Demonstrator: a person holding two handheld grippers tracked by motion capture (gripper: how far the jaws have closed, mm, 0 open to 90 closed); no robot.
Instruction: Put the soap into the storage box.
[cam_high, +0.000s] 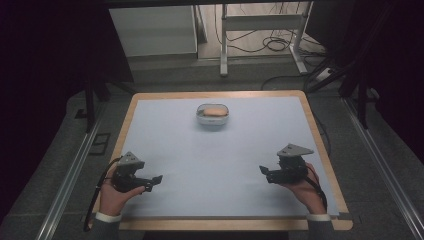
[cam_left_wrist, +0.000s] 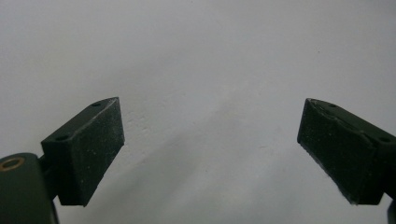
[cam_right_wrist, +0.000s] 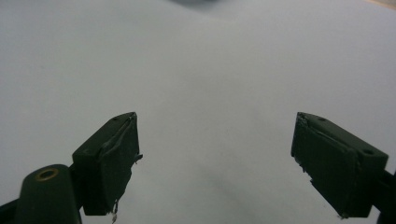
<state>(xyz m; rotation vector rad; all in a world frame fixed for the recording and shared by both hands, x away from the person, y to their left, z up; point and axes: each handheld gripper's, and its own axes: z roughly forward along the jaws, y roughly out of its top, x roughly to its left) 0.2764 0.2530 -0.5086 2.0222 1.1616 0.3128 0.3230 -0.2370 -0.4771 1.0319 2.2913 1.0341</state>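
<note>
A small clear bowl (cam_high: 213, 115) with an orange-tan piece of food inside stands near the far middle of the pale blue table top (cam_high: 215, 160). My left gripper (cam_high: 156, 181) rests in a hand at the near left, jaws pointing right. In the left gripper view its jaws stand wide apart over bare table, so my left gripper (cam_left_wrist: 210, 149) is open. My right gripper (cam_high: 263, 172) is held at the near right, jaws pointing left. Its jaws are also spread with nothing between them, leaving my right gripper (cam_right_wrist: 215, 163) open.
The table has a wooden rim (cam_high: 320, 145). Beyond its far edge stand a white cabinet (cam_high: 152, 30) and a metal desk frame (cam_high: 260, 35) with cables on the floor. Metal rails (cam_high: 70, 175) run along both sides.
</note>
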